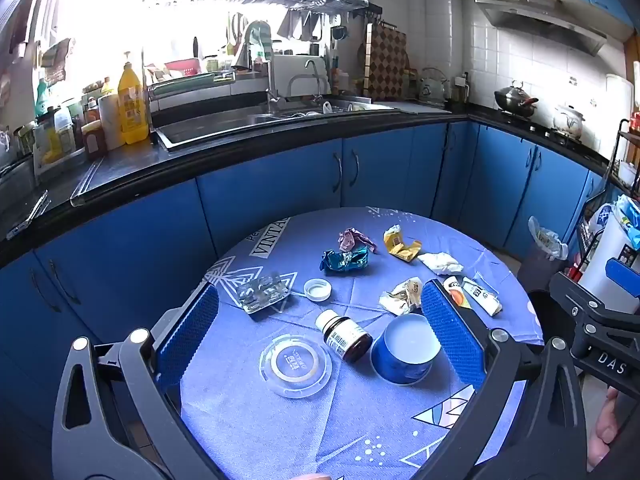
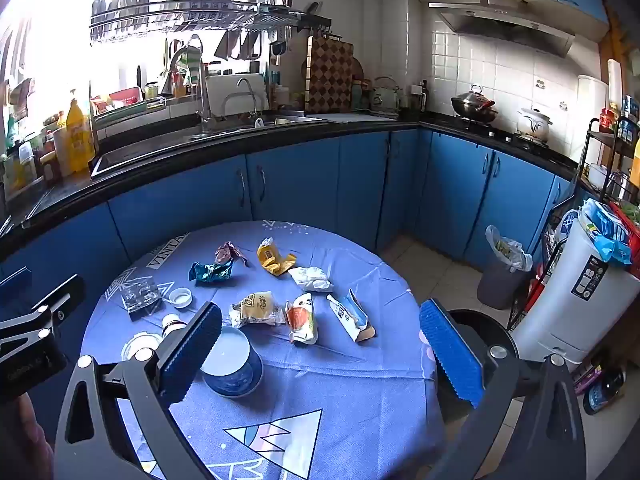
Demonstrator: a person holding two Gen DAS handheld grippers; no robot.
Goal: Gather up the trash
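Observation:
Trash lies scattered on a round table with a blue cloth (image 1: 320, 420) (image 2: 340, 392). There is a blue paper cup (image 1: 404, 350) (image 2: 234, 364), a brown bottle (image 1: 344, 336), a clear lid (image 1: 295, 364), a white cap (image 1: 317, 290) (image 2: 181, 297), a clear plastic tray (image 1: 262, 294) (image 2: 141, 296), a teal wrapper (image 1: 345, 261) (image 2: 211, 271), a yellow wrapper (image 1: 401, 244) (image 2: 274, 258), a white tissue (image 1: 441, 263) (image 2: 311, 278) and more packets (image 2: 302, 318). My left gripper (image 1: 320, 332) is open and empty above the bottle and cup. My right gripper (image 2: 320, 352) is open and empty above the table's right side.
A grey bin with a plastic liner (image 2: 502, 270) (image 1: 544, 256) stands on the floor right of the table. A white appliance (image 2: 576, 292) and a rack (image 2: 612, 168) stand further right. Blue cabinets (image 2: 296, 180) and a black counter with a sink (image 1: 248, 120) run behind.

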